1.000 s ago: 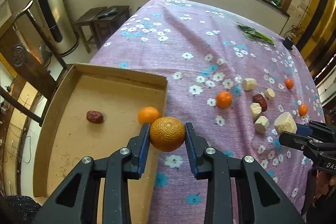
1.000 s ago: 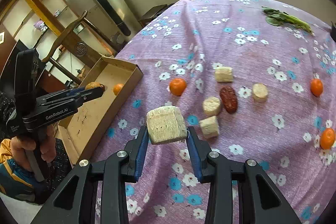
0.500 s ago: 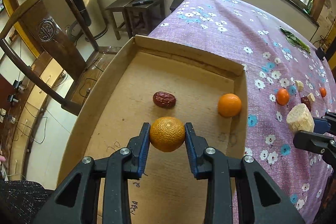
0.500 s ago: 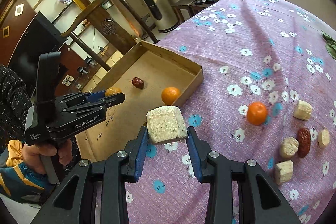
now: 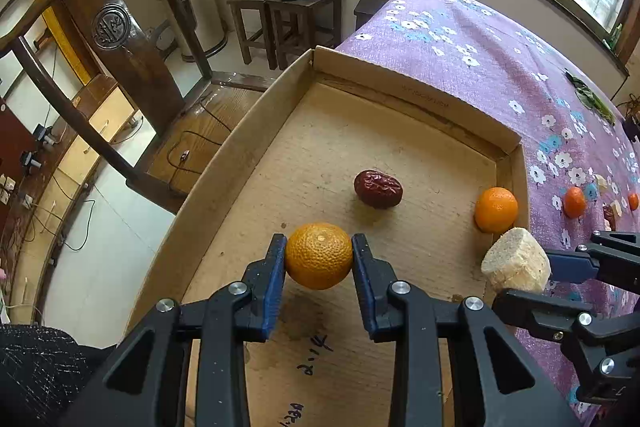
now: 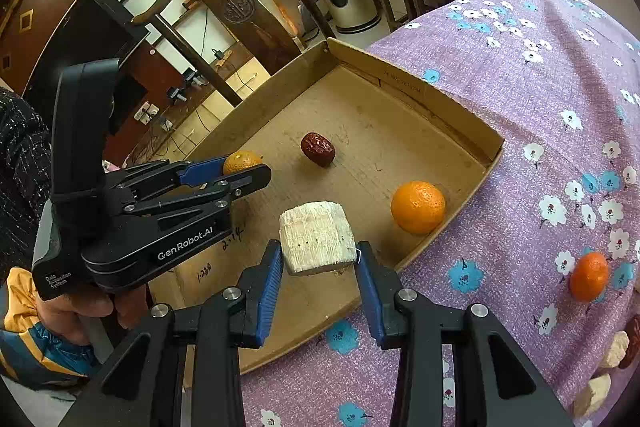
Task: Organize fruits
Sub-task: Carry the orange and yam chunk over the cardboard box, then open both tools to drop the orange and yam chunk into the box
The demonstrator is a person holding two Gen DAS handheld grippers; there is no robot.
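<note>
2 grippers hang over the cardboard box (image 5: 256, 131) at once. Low in the left wrist view, the left gripper (image 5: 319, 255) is clamped tight on a pebbly mandarin (image 5: 319, 255), blue pads pressing both its sides, above the box floor. At that frame's right edge the right gripper (image 6: 318, 254) pinches a pale cut chunk (image 6: 317, 237), possibly sugarcane, held over the box's near rim. Inside the box lie 1 red date (image 5: 378, 189) at centre and 1 smooth orange (image 5: 496, 209) against the right wall. On the purple floral cloth (image 6: 540, 99), at the right edge of the right wrist view, sit 1 small mandarin (image 6: 589, 276) and a few pale pieces, too cropped to count
</note>
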